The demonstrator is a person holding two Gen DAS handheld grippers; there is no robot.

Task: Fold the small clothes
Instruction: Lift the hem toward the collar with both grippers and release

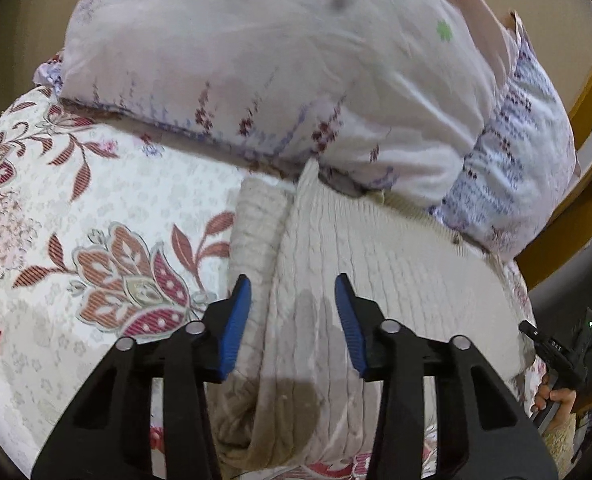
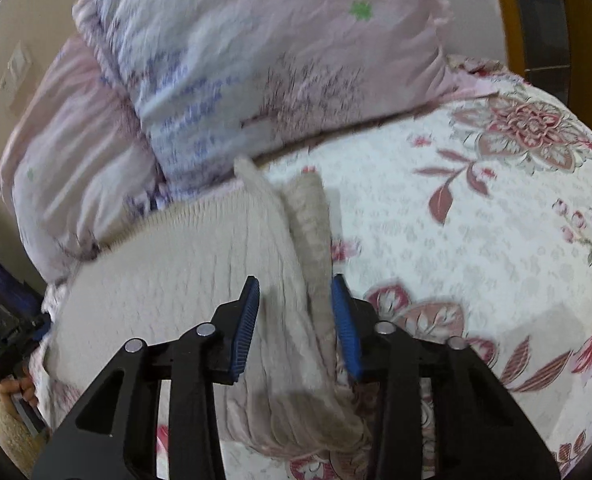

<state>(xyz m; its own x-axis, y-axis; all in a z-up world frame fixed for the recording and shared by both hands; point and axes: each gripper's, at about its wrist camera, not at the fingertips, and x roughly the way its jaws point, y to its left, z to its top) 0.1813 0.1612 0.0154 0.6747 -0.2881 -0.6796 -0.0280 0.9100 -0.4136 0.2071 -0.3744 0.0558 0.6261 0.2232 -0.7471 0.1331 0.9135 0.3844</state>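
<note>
Left wrist view: left gripper [image 1: 293, 322] spread over the cream knit sweater [image 1: 376, 248] on the floral bedspread [image 1: 95, 200]; right gripper [image 2: 296, 320] likewise spread, pads clear of the knit.

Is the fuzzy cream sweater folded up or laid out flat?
Partly folded. The cream sweater lies on the flowery bedspread with its sleeve doubled along one side; its lower part is hidden.

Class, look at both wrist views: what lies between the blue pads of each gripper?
In both views, a raised fold of the cream knit sweater: between the left gripper's pads and the right gripper's pads.
</note>
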